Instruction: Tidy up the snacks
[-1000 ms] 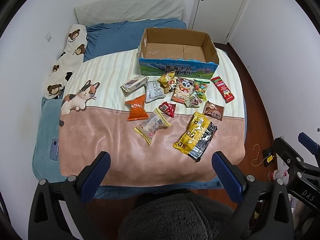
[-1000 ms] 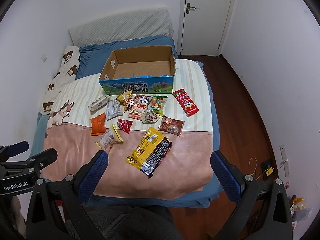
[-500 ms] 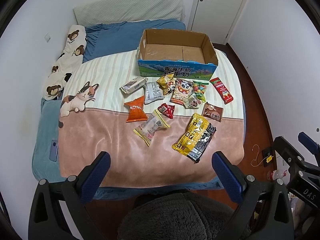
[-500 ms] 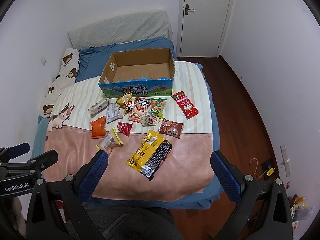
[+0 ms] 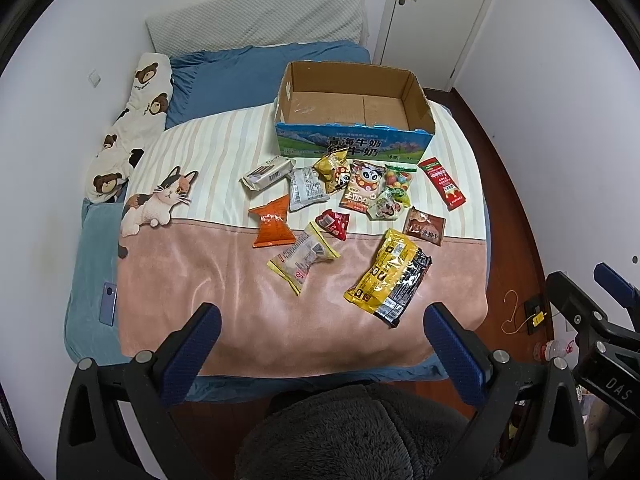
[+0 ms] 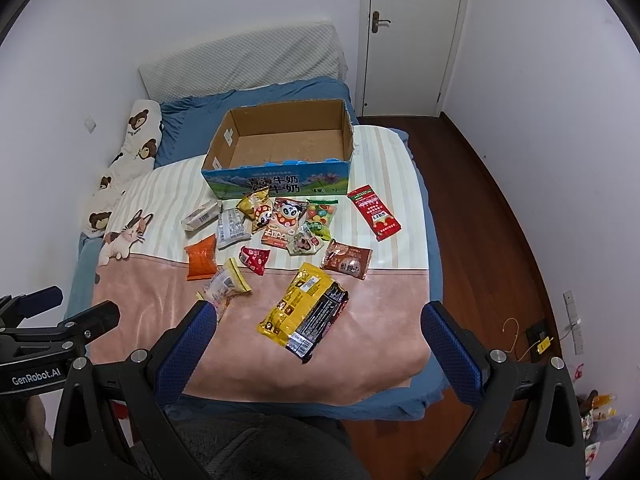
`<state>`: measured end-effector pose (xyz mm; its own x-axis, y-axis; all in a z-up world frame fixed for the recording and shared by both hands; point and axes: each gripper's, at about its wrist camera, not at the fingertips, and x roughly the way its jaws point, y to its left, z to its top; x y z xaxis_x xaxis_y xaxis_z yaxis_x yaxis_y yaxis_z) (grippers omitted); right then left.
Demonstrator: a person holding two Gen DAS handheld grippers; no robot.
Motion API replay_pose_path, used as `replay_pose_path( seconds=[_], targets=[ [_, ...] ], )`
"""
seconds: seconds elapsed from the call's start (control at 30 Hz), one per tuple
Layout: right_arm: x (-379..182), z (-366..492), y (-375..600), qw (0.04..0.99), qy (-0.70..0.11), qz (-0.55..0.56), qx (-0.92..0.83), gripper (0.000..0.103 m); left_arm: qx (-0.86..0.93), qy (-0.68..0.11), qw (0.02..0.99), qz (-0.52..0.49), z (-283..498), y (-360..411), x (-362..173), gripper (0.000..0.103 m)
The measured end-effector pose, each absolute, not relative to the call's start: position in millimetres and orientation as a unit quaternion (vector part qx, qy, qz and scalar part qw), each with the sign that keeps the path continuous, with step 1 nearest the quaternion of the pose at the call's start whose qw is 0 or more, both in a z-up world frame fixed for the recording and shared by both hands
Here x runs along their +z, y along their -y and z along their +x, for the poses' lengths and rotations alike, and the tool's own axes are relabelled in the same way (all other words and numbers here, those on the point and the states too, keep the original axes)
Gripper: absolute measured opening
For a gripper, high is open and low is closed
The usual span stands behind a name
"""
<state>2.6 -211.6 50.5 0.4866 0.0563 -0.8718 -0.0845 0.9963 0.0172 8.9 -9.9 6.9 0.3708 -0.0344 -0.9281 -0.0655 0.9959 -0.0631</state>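
Note:
Several snack packets lie scattered on the bed's blanket (image 5: 192,280) in front of an empty cardboard box (image 5: 352,120) (image 6: 280,148). Nearest me is a big yellow-and-black bag (image 5: 388,276) (image 6: 304,312). A clear yellow-edged packet (image 5: 304,256), an orange packet (image 5: 272,226), a small red one (image 5: 334,222), a brown one (image 5: 424,226) and a long red stick pack (image 5: 442,182) (image 6: 374,212) lie around it. My left gripper (image 5: 320,332) and my right gripper (image 6: 318,328) both hang open above the bed's near edge, holding nothing.
A grey fluffy cushion or seat (image 5: 360,432) sits just below the grippers. A bear-print pillow (image 5: 128,128) lies along the left wall, a phone (image 5: 109,304) on the blue sheet. Wooden floor (image 6: 500,240) and a shut door (image 6: 408,32) are to the right.
Both views have drifted slightly, with the bed and snacks shifting a little in frame. Both grippers stay open and empty. No snack has moved.

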Motion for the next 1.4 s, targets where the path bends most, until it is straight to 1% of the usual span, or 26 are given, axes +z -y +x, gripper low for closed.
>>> replay_pose_path(
  seconds=[0.13, 0.2, 0.27, 0.37, 0.47, 0.6, 0.73, 0.93, 1.07, 1.1, 1.13, 1.17, 1.2, 1.23, 1.4],
  targets=[
    [40, 8, 216, 0.860, -0.509, 0.001, 0.036, 0.103, 0.014, -0.558, 0.828, -0.045, 11, 9, 4, 0.103],
    [26, 15, 219, 0.852, -0.522, 0.018, 0.033, 0.103, 0.023, -0.554, 0.831, -0.044, 15, 2, -4, 0.103],
    [0, 27, 224, 0.840, -0.540, 0.045, 0.030, 0.103, 0.042, -0.550, 0.833, -0.035, 26, -5, -19, 0.103],
    [-47, 48, 230, 0.818, -0.570, 0.080, 0.021, 0.103, 0.065, -0.558, 0.827, -0.004, 48, -12, -51, 0.103],
    [-107, 72, 232, 0.786, -0.607, 0.119, 0.009, 0.103, 0.074, -0.562, 0.823, 0.035, 67, -20, -84, 0.103],
    [-179, 94, 230, 0.750, -0.642, 0.161, -0.007, 0.103, 0.065, -0.591, 0.799, 0.090, 94, -25, -135, 0.103],
    [-239, 109, 225, 0.717, -0.674, 0.179, -0.014, 0.103, 0.042, -0.625, 0.767, 0.141, 121, -22, -189, 0.103],
    [-288, 112, 220, 0.685, -0.702, 0.195, -0.028, 0.103, -0.013, -0.661, 0.720, 0.211, 147, 1, -261, 0.103],
    [-307, 117, 217, 0.676, -0.708, 0.202, -0.030, 0.103, -0.057, -0.690, 0.689, 0.211, 159, 11, -295, 0.102],
    [-311, 119, 215, 0.673, -0.710, 0.206, -0.028, 0.103, -0.065, -0.692, 0.688, 0.209, 161, 12, -299, 0.095],
    [-315, 121, 213, 0.671, -0.711, 0.209, -0.025, 0.103, -0.074, -0.694, 0.686, 0.204, 164, 13, -304, 0.079],
    [-319, 124, 211, 0.671, -0.711, 0.207, -0.023, 0.103, -0.077, -0.697, 0.686, 0.195, 166, 13, -306, 0.071],
    [-322, 127, 210, 0.671, -0.712, 0.204, -0.024, 0.103, -0.080, -0.701, 0.686, 0.180, 167, 12, -307, 0.060],
    [-327, 129, 208, 0.671, -0.714, 0.199, -0.028, 0.103, -0.080, -0.706, 0.687, 0.154, 168, 9, -308, 0.054],
    [-355, 143, 203, 0.651, -0.729, 0.203, -0.054, 0.103, -0.030, -0.732, 0.680, 0.006, 158, -25, -309, 0.053]
  ],
)
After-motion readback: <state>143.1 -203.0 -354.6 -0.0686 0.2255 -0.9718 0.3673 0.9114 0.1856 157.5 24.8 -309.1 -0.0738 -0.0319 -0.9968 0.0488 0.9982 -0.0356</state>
